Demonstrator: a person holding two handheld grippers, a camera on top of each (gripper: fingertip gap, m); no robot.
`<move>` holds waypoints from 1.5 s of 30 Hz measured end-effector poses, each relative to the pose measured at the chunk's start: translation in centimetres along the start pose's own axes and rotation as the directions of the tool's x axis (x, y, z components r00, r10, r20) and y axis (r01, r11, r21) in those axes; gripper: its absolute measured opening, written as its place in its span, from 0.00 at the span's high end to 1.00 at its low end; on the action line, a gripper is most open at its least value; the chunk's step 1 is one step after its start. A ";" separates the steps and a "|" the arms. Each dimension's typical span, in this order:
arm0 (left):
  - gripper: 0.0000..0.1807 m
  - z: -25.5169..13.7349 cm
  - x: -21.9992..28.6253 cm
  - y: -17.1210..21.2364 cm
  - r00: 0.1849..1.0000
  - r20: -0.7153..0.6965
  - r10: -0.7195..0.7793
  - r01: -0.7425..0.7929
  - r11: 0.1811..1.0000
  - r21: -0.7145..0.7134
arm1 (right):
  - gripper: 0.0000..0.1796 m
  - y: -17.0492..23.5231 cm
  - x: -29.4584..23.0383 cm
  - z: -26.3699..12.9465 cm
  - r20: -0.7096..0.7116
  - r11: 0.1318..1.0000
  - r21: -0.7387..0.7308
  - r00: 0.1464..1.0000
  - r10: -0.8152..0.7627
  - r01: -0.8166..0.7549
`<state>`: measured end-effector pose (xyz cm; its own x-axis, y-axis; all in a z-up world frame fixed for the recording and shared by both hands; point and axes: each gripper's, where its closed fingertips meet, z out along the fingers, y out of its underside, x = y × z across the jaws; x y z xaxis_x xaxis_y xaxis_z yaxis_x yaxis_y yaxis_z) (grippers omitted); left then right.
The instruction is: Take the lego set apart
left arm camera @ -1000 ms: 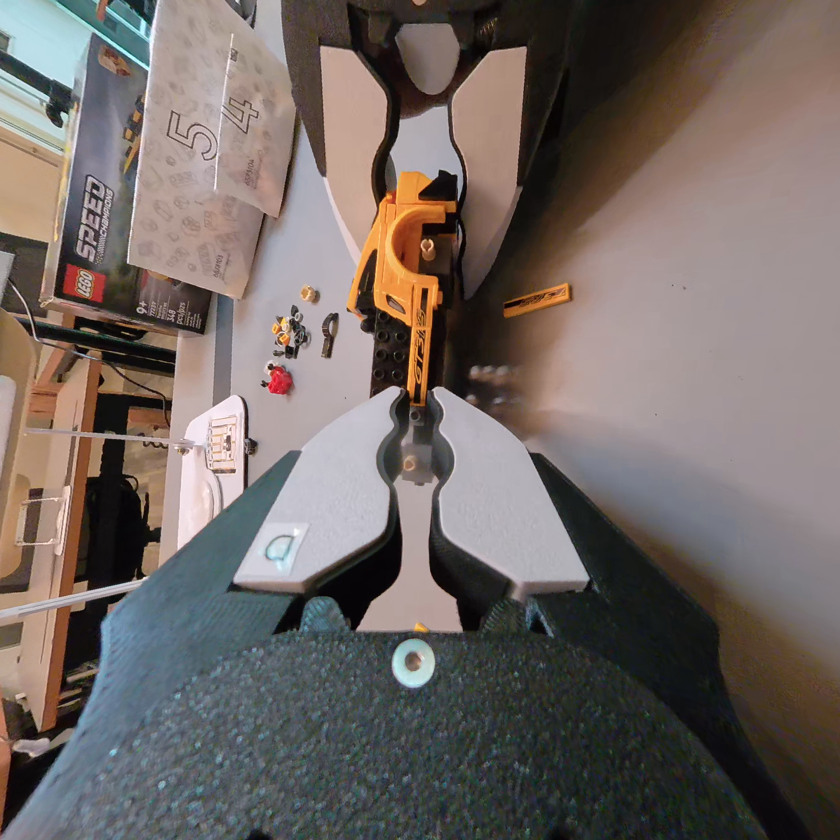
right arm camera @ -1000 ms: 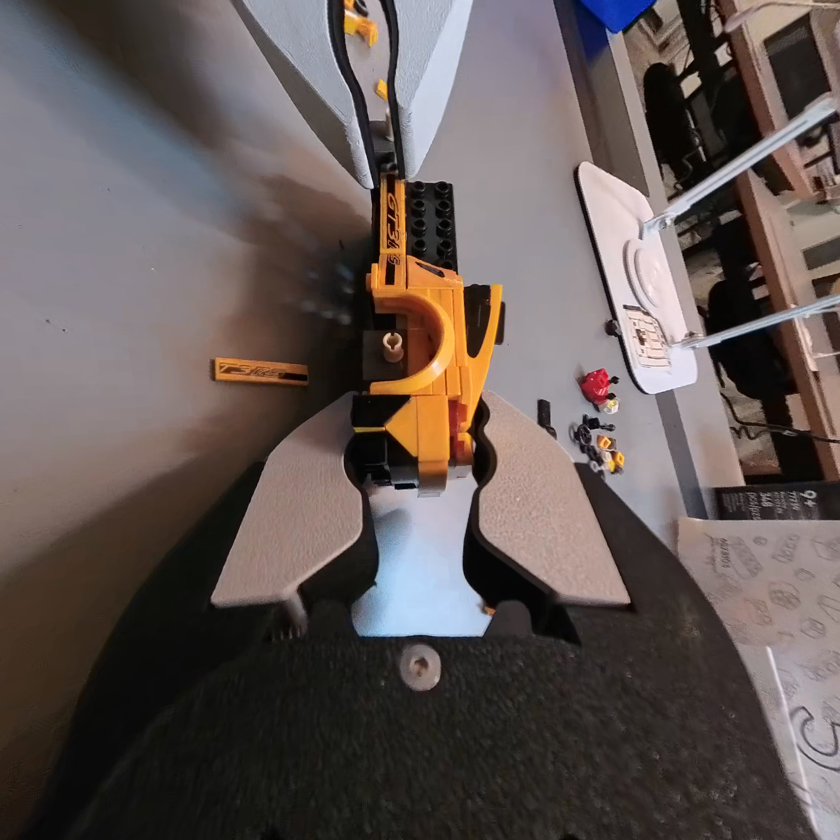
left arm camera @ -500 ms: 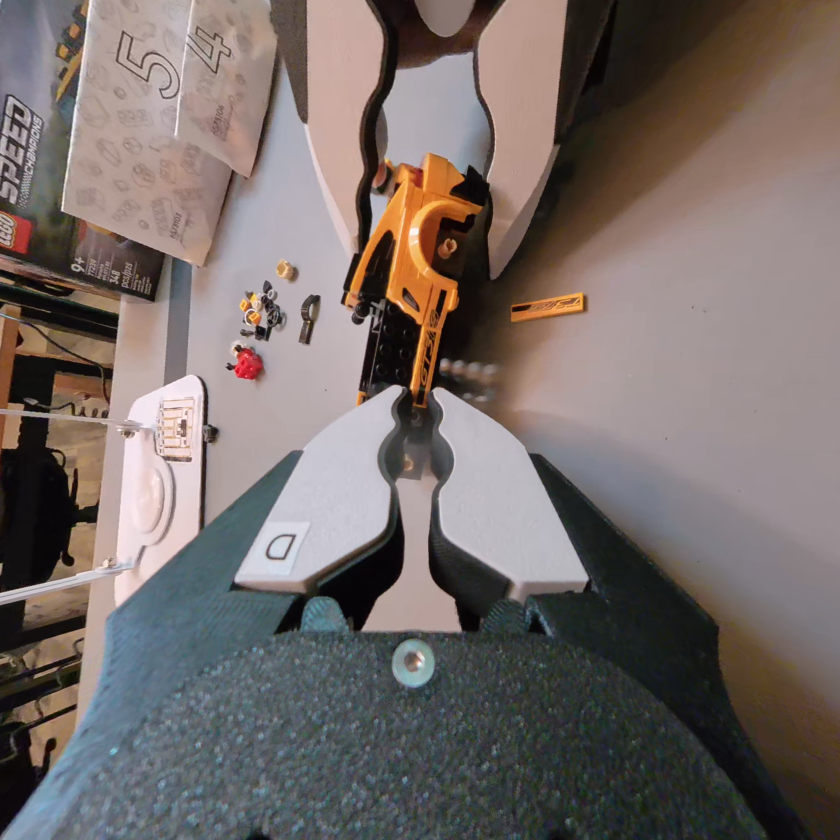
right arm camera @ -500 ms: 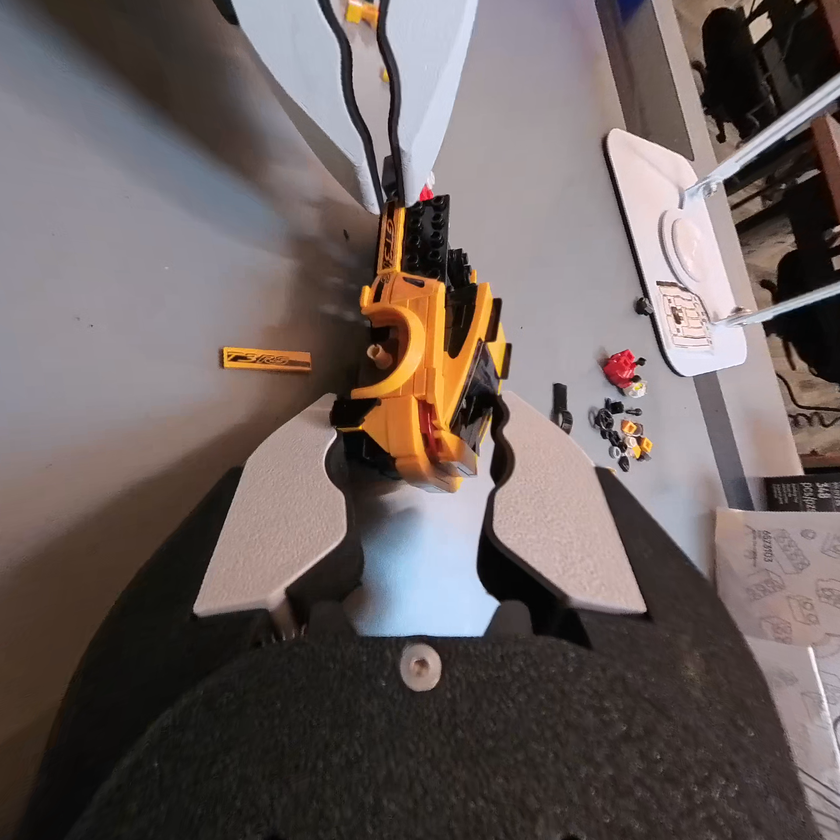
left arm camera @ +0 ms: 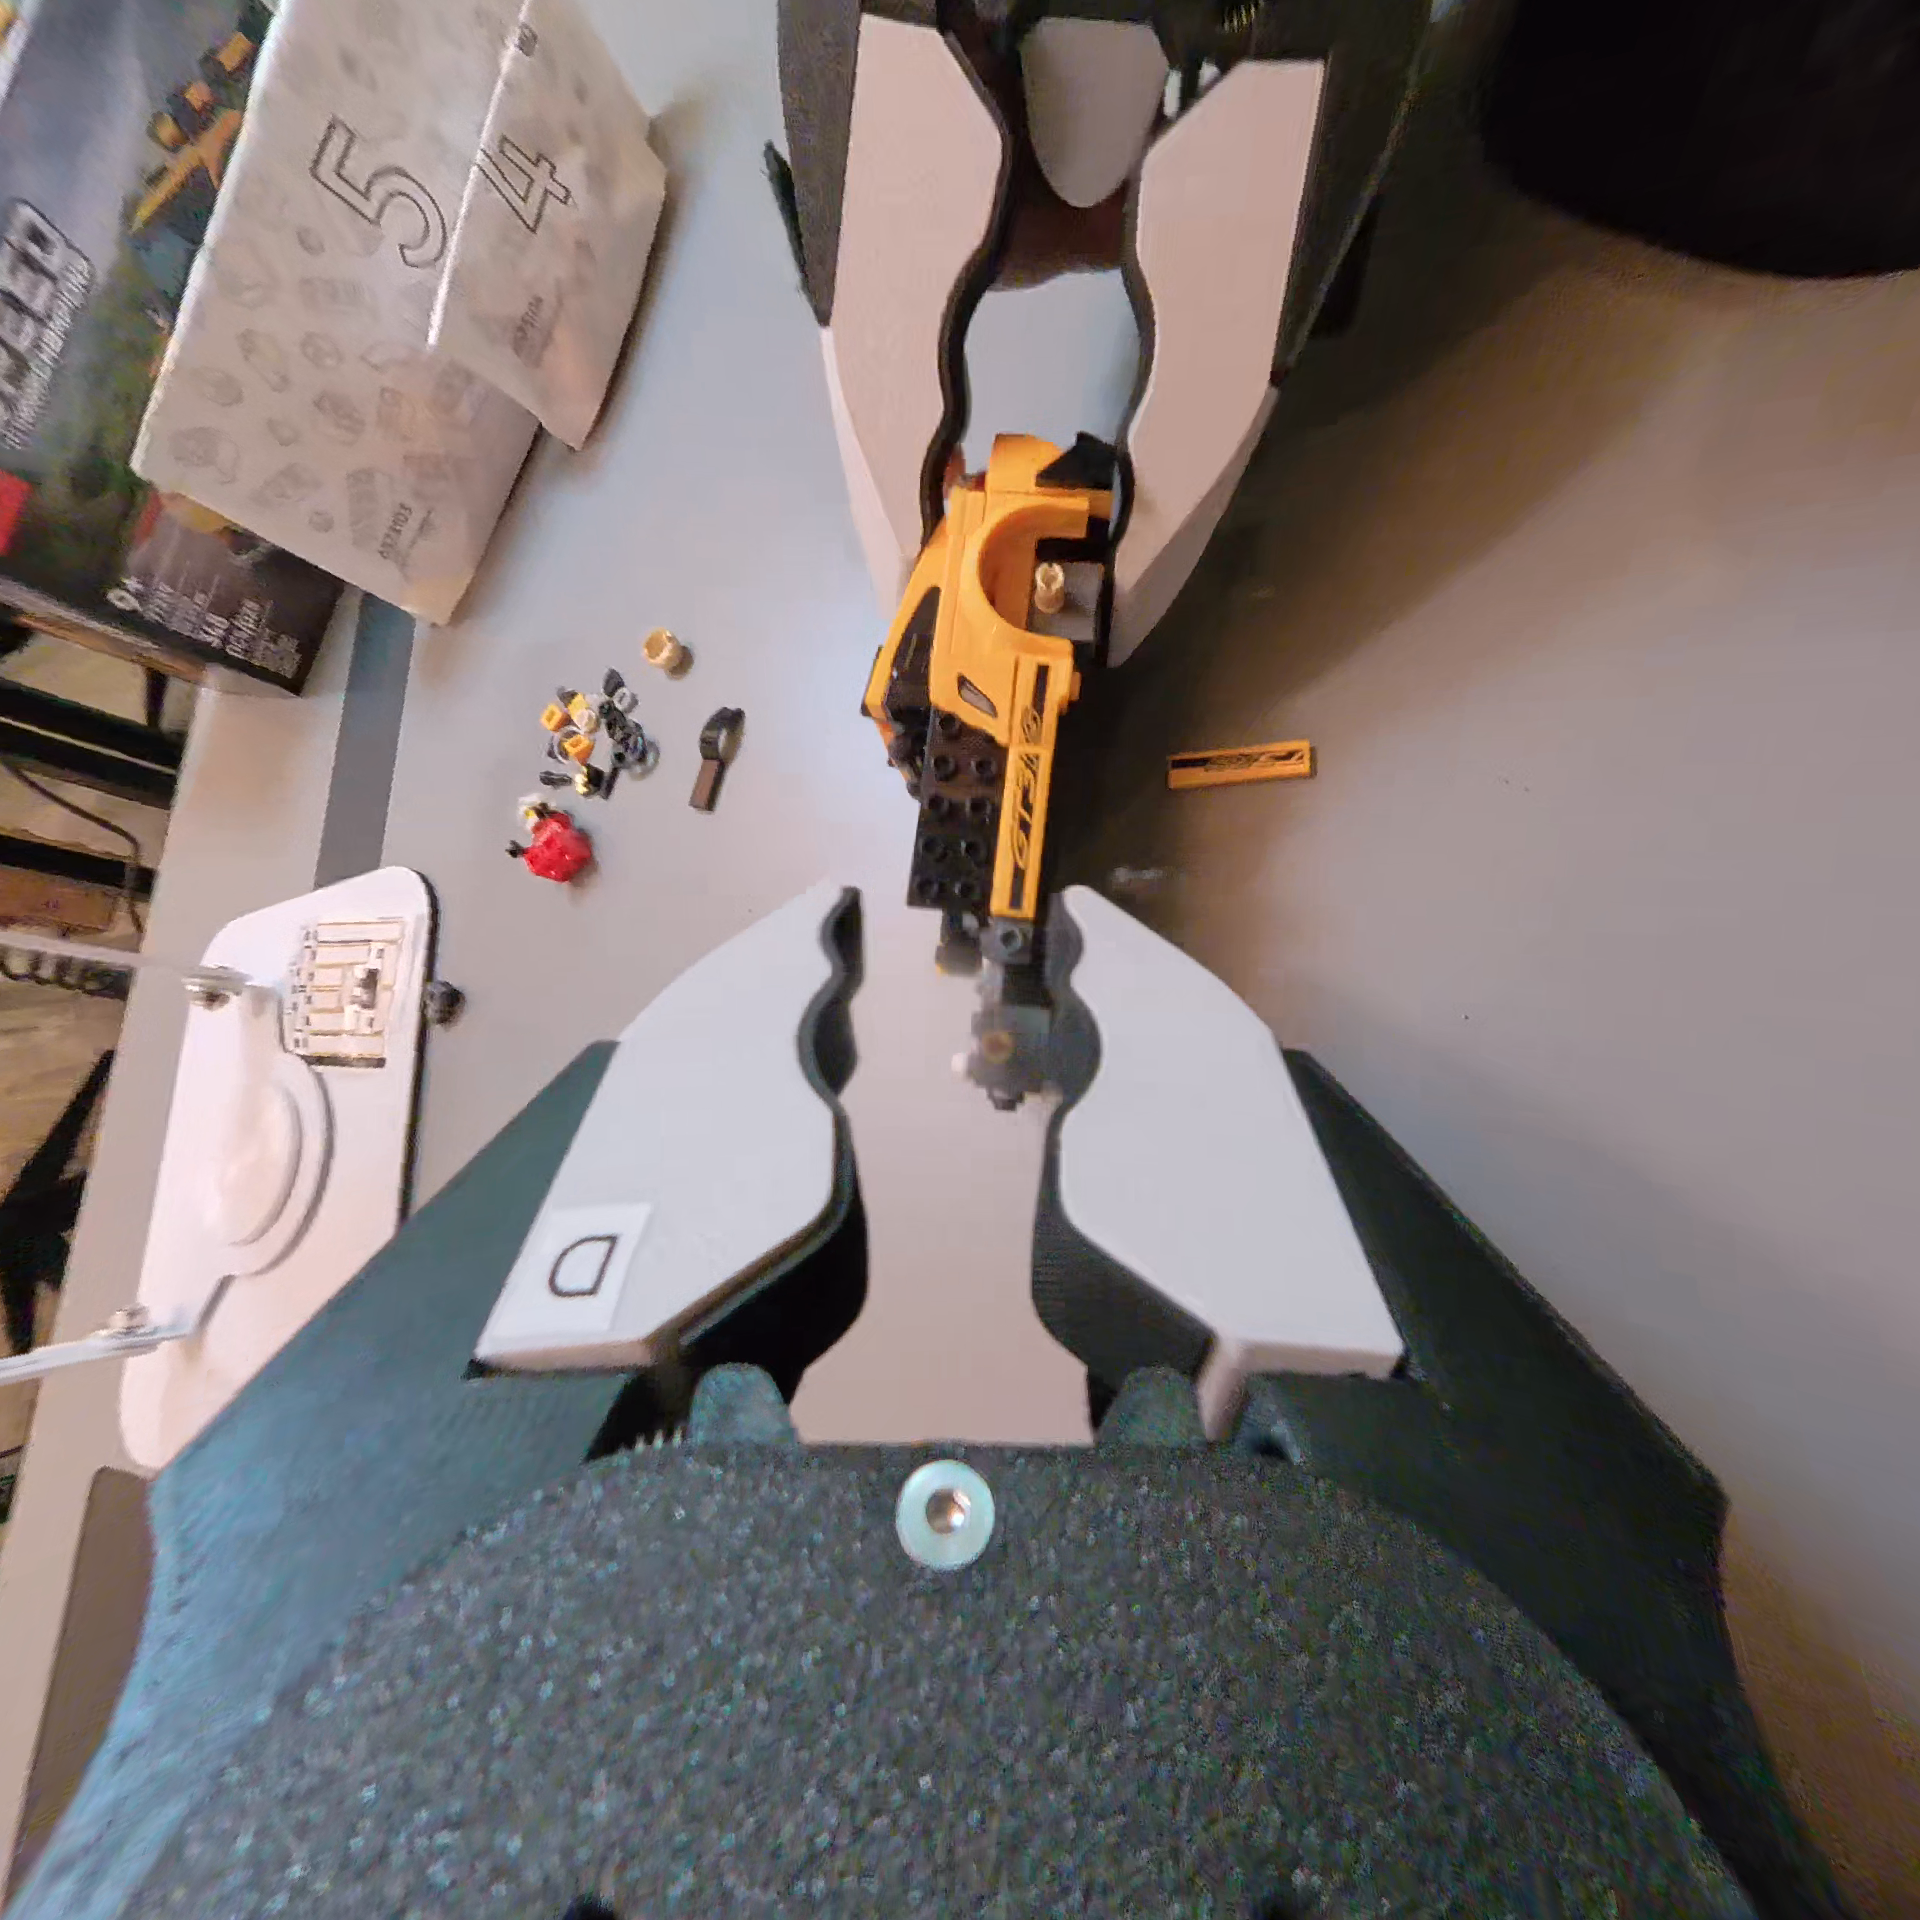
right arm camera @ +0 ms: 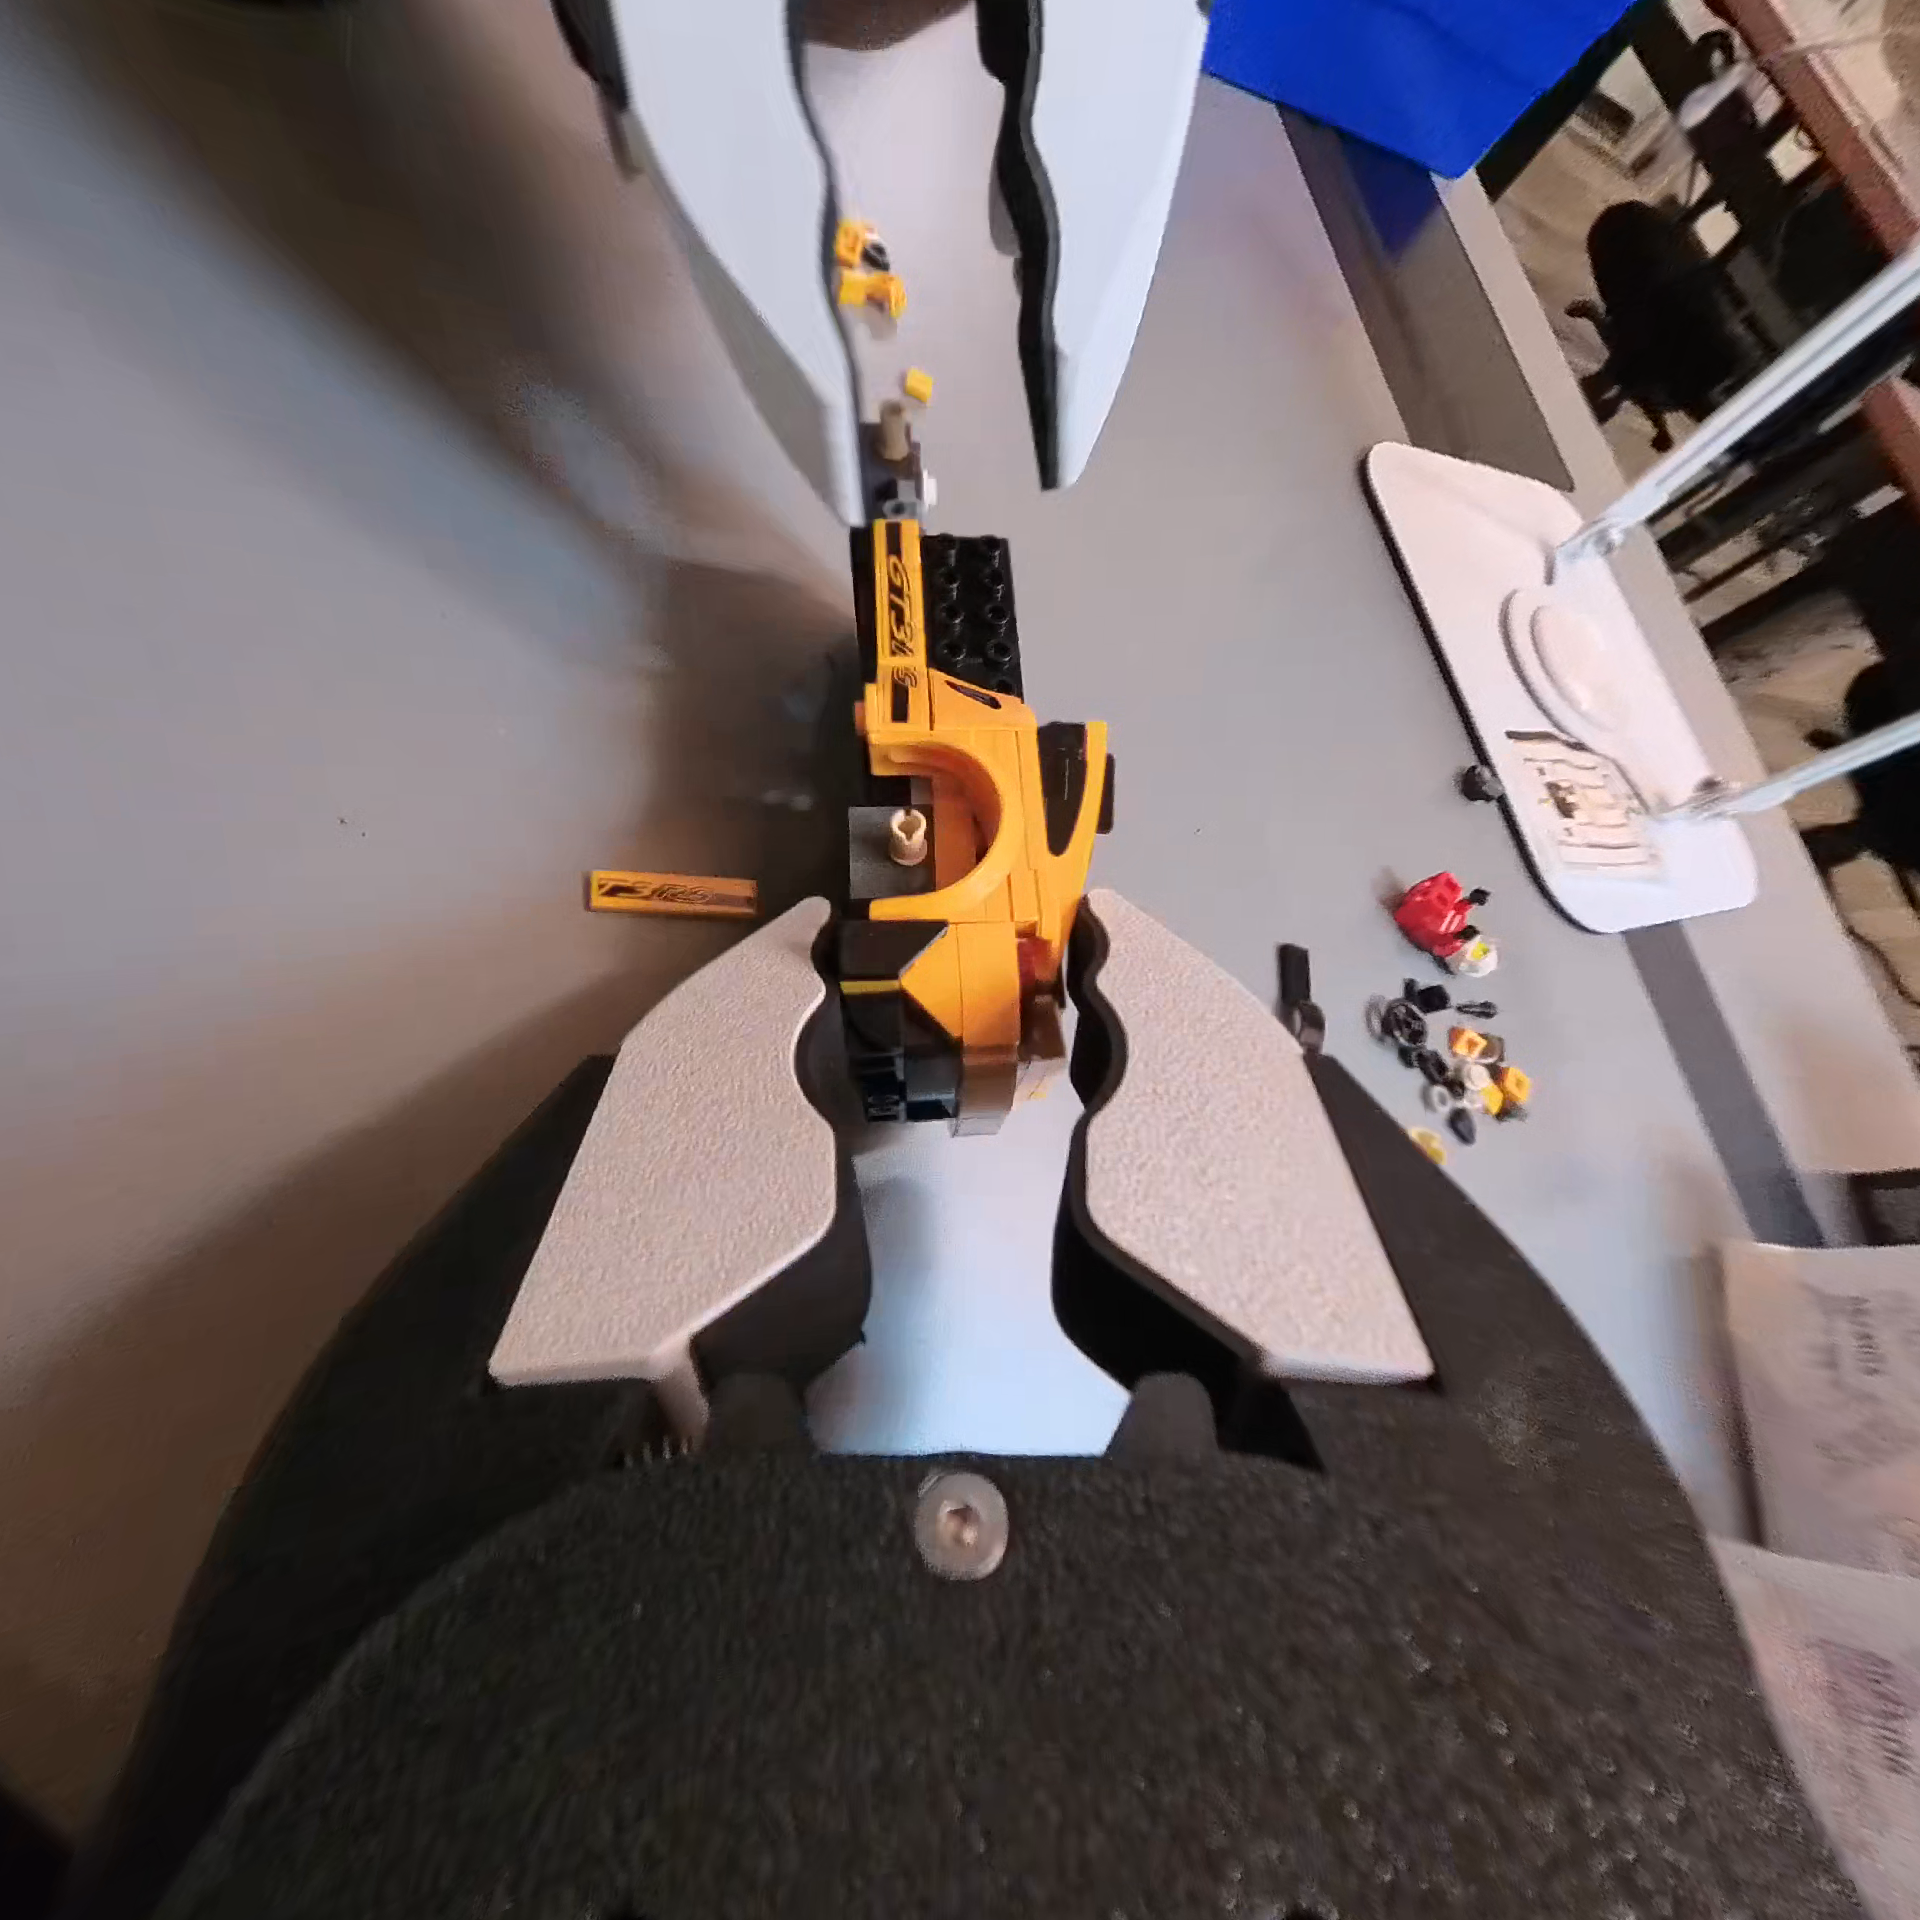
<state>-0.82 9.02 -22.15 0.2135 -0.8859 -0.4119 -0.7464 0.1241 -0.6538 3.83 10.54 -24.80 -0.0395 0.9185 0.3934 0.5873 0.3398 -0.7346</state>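
Right wrist view: tongs (right arm camera: 951, 935) around lego car (right arm camera: 961, 831)

orange-black lego car (right arm camera: 961, 831) — partly dismantled, studs exposed

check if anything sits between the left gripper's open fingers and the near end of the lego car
Nothing visible does. The left gripper is open with the lego car tail's small grey axle piece already between its fingers; only bare table around.

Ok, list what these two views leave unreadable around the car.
- Left wrist view: small grey piece at the car's end is motion-blurred; whether it touches the left gripper's finger is unclear.
- Right wrist view: car's near end sits between the right gripper's fingers; contact on the far side is hidden by the car.
- Both views: loose bits too small to identify.
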 end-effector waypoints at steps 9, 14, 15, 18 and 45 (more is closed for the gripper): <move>0.91 1.9 1.2 1.7 0.999 -0.045 -0.026 0.022 0.996 -0.091 | 0.78 0.4 0.2 -0.3 0.030 0.997 0.024 0.997 0.073 -0.074; 0.91 2.0 1.4 1.5 1.000 -0.019 -0.012 0.011 0.997 -0.070 | 0.63 -0.3 -0.2 -1.3 0.039 0.991 -0.067 0.992 0.117 -0.114; 0.91 2.1 1.5 1.4 1.000 -0.021 -0.015 0.014 0.998 -0.062 | 0.61 -0.7 -0.5 -1.2 0.038 0.991 -0.076 0.993 0.110 -0.107; 0.91 2.1 1.6 1.3 1.000 -0.022 -0.009 0.008 0.999 -0.051 | 0.61 -0.4 -0.3 0.0 -0.029 0.983 -0.182 1.000 0.001 -0.007; 0.93 1.4 0.6 0.7 0.994 0.107 0.005 -0.008 1.000 0.022 | 0.75 0.8 0.8 0.6 -0.265 0.962 -0.272 0.961 -0.082 0.007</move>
<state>-0.38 9.22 -23.74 0.2760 -0.8321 -0.4812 -0.7337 0.1410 -0.6647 3.82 11.69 -25.39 0.1281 0.8012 0.5846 0.7848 0.2784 -0.5536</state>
